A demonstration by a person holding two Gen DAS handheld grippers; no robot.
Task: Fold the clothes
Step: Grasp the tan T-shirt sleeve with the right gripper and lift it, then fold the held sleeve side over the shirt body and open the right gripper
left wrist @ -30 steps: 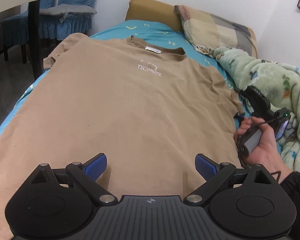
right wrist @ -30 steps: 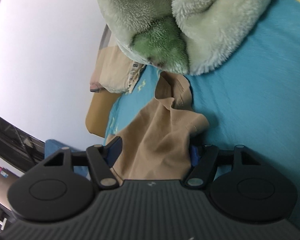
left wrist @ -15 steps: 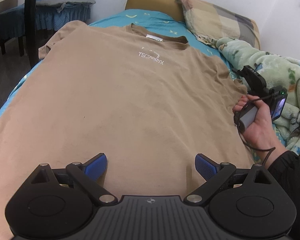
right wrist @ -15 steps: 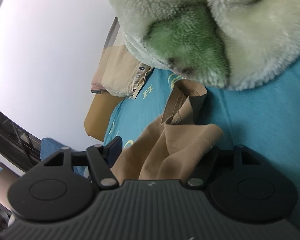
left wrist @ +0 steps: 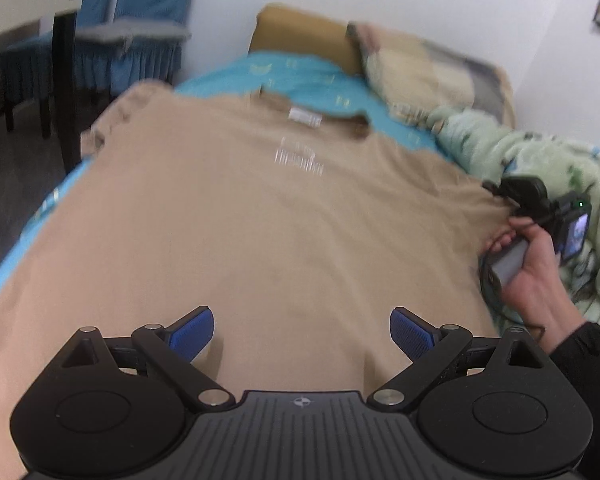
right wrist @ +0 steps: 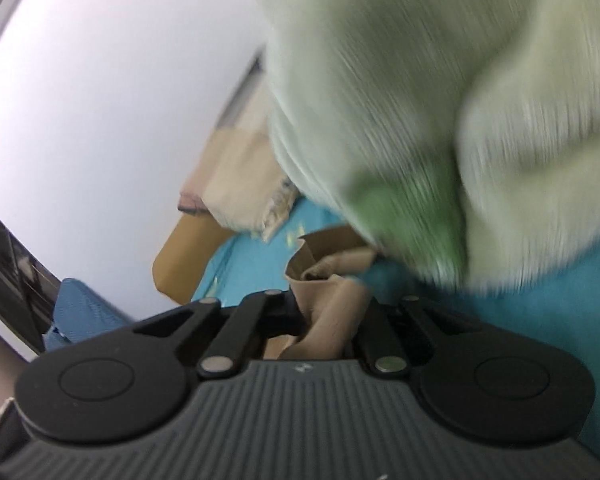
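Observation:
A tan T-shirt [left wrist: 260,216] lies spread flat, front up, on the blue bed, collar toward the pillows. My left gripper [left wrist: 302,330] is open and empty, hovering over the shirt's lower hem area. My right gripper [right wrist: 328,316] is shut on the shirt's right sleeve [right wrist: 332,280], with the tan cloth bunched between its jaws. In the left wrist view the right gripper [left wrist: 516,196] is at the shirt's right sleeve edge, held by a hand. Both views are motion-blurred.
A fluffy green blanket [right wrist: 440,120] lies right beside the right gripper and along the bed's right side [left wrist: 540,160]. Pillows [left wrist: 420,64] sit at the head of the bed. Blue-covered chairs [left wrist: 112,32] stand left of the bed. The blue sheet [right wrist: 540,300] shows under the sleeve.
My right gripper has closed on the sleeve, which was loose between open jaws earlier, and moved up along the shirt's right edge. The left gripper stays open over the hem.

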